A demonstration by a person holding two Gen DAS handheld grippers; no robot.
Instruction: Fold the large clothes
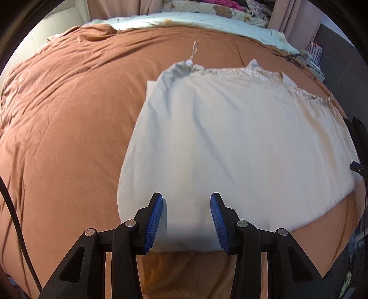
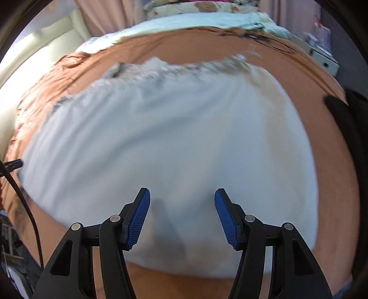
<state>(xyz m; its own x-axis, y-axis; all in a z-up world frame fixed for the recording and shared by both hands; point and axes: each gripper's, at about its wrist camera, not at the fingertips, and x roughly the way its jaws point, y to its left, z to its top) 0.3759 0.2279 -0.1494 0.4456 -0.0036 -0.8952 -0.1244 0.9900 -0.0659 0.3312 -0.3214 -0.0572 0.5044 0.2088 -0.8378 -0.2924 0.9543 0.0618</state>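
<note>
A large cream-white garment (image 1: 230, 142) lies spread flat on the brown bedspread (image 1: 69, 138), with a gathered drawstring edge and a white cord (image 1: 192, 57) at its far side. My left gripper (image 1: 186, 200) is open and empty, its blue pads over the garment's near edge at the left part. In the right wrist view the same garment (image 2: 172, 138) looks blurred. My right gripper (image 2: 182, 195) is open and empty over the garment's near edge.
A pale green quilt (image 1: 195, 20) and patterned bedding lie at the far side of the bed. Pink curtains (image 1: 287, 13) hang behind. A small shelf with clutter (image 1: 315, 57) stands at the far right. A black cable (image 1: 13, 207) hangs at the left.
</note>
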